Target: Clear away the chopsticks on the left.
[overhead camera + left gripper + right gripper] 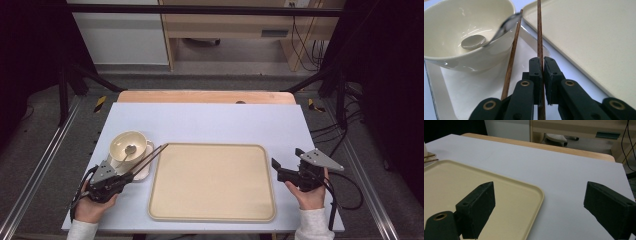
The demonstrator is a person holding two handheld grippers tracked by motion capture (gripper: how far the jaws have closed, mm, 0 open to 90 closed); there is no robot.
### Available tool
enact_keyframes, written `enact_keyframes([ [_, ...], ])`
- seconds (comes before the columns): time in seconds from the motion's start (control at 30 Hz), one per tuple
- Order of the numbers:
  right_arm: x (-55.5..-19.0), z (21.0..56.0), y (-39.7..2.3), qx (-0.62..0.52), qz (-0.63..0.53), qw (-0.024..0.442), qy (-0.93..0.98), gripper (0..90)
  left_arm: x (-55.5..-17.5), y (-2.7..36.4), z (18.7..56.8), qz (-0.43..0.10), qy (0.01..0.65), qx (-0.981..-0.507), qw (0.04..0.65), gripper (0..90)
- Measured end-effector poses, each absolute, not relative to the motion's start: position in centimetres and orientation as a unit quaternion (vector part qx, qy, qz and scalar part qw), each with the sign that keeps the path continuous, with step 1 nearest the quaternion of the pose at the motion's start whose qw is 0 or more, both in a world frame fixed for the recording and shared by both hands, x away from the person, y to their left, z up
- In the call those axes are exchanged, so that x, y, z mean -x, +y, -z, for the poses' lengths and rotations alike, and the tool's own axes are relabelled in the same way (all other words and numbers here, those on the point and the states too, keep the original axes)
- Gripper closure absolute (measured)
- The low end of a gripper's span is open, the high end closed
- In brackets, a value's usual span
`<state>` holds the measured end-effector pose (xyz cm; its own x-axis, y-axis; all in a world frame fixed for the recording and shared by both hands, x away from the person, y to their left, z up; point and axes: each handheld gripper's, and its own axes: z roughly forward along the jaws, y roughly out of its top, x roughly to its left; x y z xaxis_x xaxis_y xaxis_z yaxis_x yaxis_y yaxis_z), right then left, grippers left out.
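While one chopstick (540, 37) is pinched in the left fingers (542, 75) beside the bowl (461, 32), its mate (512, 57) lies loose there, neither is yet on the tray (212, 212), and the right fingers (536, 210) are held open, empty.

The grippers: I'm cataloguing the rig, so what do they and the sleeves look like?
Both the left gripper and right gripper are black, with blocky jaws, brass-coloured pivot rings, a grey three-cornered top plate and a black trailing cable. The sleeves are light grey.

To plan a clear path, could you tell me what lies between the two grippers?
The beige tray, bare in the high view, lies between the left gripper and right gripper.
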<state>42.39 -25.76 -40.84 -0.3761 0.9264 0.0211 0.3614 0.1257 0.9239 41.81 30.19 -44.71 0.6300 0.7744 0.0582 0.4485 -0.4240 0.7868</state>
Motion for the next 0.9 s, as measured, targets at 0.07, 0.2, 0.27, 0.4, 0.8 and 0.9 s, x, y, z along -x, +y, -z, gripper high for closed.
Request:
enact_keyframes([
  [0.07,-42.4,40.8,-25.8,-0.47,-0.465,0.303,0.686,10.0,-41.6,29.9,44.6,-0.214,0.375,-0.815,0.387,85.1],
  [0.2,-42.4,40.8,-25.9,-0.471,-0.466,0.305,0.684,9.3,-41.2,29.4,44.2,-0.217,0.381,-0.808,0.394,85.1],
  [0.27,-42.4,40.8,-25.9,-0.471,-0.466,0.305,0.684,9.2,-41.0,29.1,44.1,-0.22,0.381,-0.807,0.395,85.0],
  [0.4,-42.4,40.9,-25.8,-0.473,-0.465,0.305,0.684,8.8,-40.6,28.2,43.8,-0.225,0.381,-0.804,0.397,85.0],
  [0.8,-42.4,40.8,-26.0,-0.476,-0.462,0.308,0.682,7.1,-39.2,25.3,42.7,-0.238,0.384,-0.782,0.43,85.0],
  [0.9,-42.4,40.8,-26.0,-0.476,-0.461,0.308,0.682,7.0,-39.0,24.6,42.4,-0.237,0.387,-0.777,0.437,85.0],
])
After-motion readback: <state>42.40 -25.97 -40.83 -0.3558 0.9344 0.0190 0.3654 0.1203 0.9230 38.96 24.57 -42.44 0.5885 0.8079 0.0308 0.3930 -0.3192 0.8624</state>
